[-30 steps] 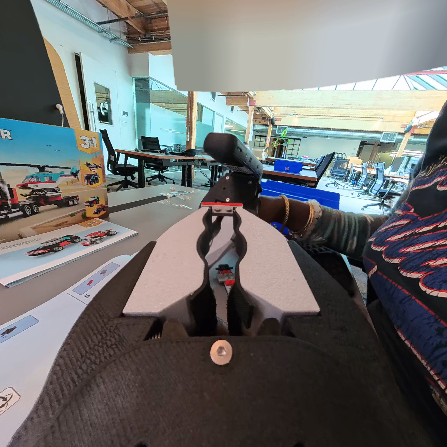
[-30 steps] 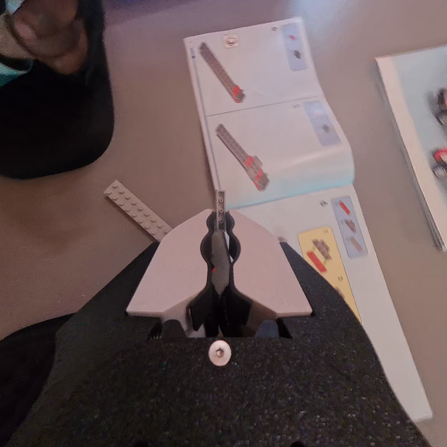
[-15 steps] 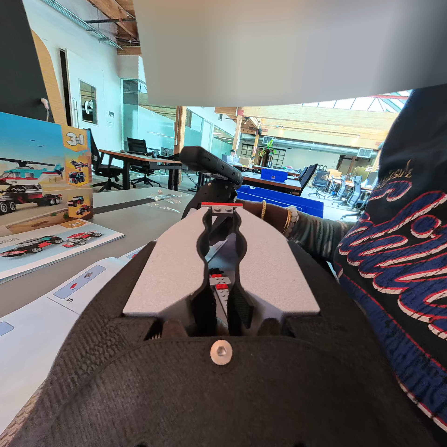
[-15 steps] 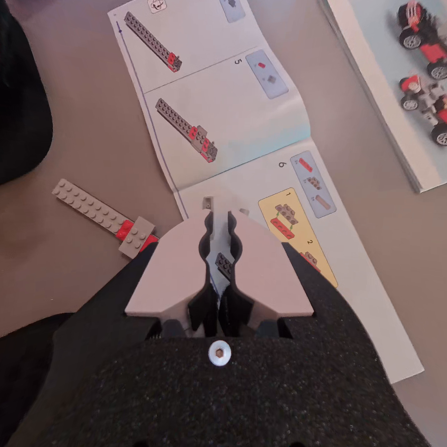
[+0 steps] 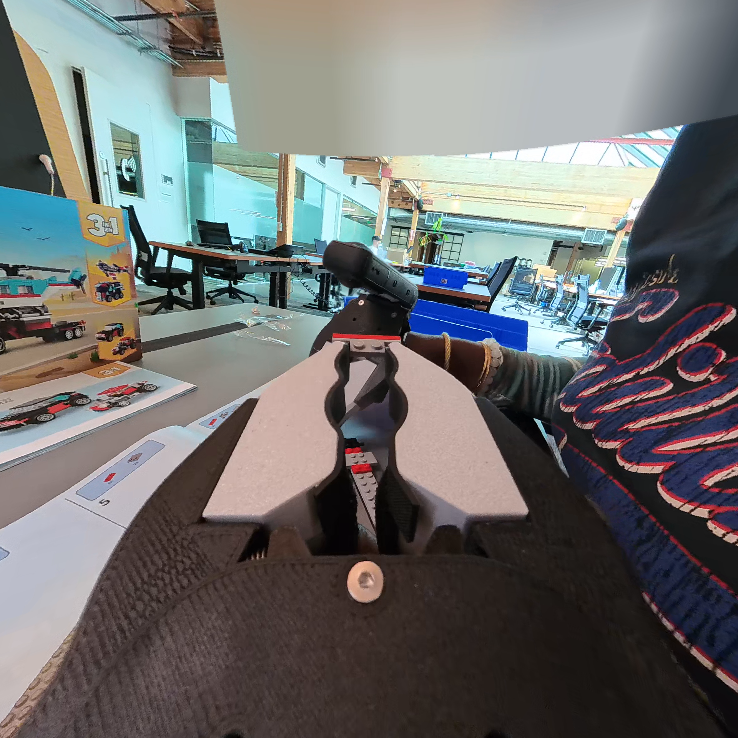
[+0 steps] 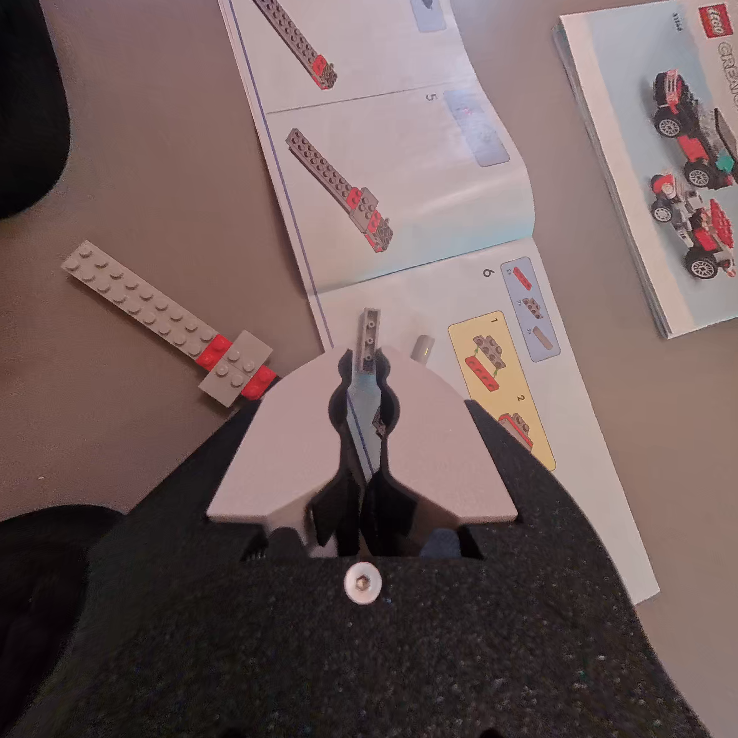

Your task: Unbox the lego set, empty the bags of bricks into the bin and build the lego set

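Lego parts are seen in both wrist views. In the left wrist view, the left gripper [image 5: 366, 348] is clenched on a small grey-and-red plate stack [image 5: 366, 342], held crosswise at the fingertips. Beyond it, at 12 o'clock, the right gripper [image 5: 369, 385] is seen pointing down towards the bench [image 5: 223, 359], carried by a hand with bracelets. Through the gap between the left fingers a long grey plate assembly [image 5: 365, 475] with red bricks is seen lying on the bench. At 9 o'clock the lego box [image 5: 60, 287] stands upright, a closed booklet [image 5: 80, 403] lies in front of it, and an open instruction booklet [image 5: 131, 471] lies nearer. Empty clear bags [image 5: 263, 325] lie farther back, and a blue bin [image 5: 467, 325] is seen at 1 o'clock.

In the right wrist view, the right gripper [image 6: 365, 353] is clenched on a narrow grey brick [image 6: 369, 339], which juts forward over the open instruction booklet [image 6: 399, 159]. The long grey plate assembly [image 6: 159, 315] lies on the bench [image 6: 139, 139] at 10 o'clock, apart from the gripper. A small grey round piece [image 6: 422, 346] rests on the page just beside the right fingertip. The closed booklet [image 6: 639, 159] lies at 2 o'clock.
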A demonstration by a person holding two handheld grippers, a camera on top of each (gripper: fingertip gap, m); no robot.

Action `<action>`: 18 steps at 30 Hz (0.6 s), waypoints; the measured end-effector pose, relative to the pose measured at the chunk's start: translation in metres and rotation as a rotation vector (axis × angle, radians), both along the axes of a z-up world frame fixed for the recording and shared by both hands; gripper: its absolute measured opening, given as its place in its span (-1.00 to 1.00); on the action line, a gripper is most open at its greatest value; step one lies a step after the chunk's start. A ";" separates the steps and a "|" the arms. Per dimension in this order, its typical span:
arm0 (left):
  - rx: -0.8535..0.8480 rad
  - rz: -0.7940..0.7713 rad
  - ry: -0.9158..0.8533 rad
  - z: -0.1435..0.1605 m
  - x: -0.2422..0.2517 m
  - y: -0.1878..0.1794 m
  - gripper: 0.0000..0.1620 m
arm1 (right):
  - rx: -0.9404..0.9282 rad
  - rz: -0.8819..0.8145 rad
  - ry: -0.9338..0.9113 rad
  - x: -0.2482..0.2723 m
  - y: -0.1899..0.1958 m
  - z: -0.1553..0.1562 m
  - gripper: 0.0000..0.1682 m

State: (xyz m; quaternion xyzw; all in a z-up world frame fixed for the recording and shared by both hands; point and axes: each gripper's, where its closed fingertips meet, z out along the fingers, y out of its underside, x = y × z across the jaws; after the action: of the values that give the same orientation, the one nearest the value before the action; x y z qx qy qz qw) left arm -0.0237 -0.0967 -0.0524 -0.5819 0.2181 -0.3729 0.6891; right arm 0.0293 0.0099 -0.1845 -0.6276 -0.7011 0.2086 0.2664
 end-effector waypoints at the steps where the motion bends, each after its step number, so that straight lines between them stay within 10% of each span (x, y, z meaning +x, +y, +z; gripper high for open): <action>1: 0.003 0.001 0.003 0.000 0.000 0.000 -0.80 | 0.007 0.005 -0.003 -0.001 0.001 -0.002 -0.90; 18: 0.015 -0.012 0.045 -0.002 0.006 -0.003 -0.80 | -0.572 -0.281 -0.002 0.016 0.004 -0.003 -0.93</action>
State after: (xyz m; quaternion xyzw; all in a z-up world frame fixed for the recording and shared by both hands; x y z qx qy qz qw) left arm -0.0178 -0.0995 -0.0544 -0.5836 0.2396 -0.3621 0.6862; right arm 0.0456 0.0141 -0.1879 -0.7680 -0.5208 0.3578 0.1044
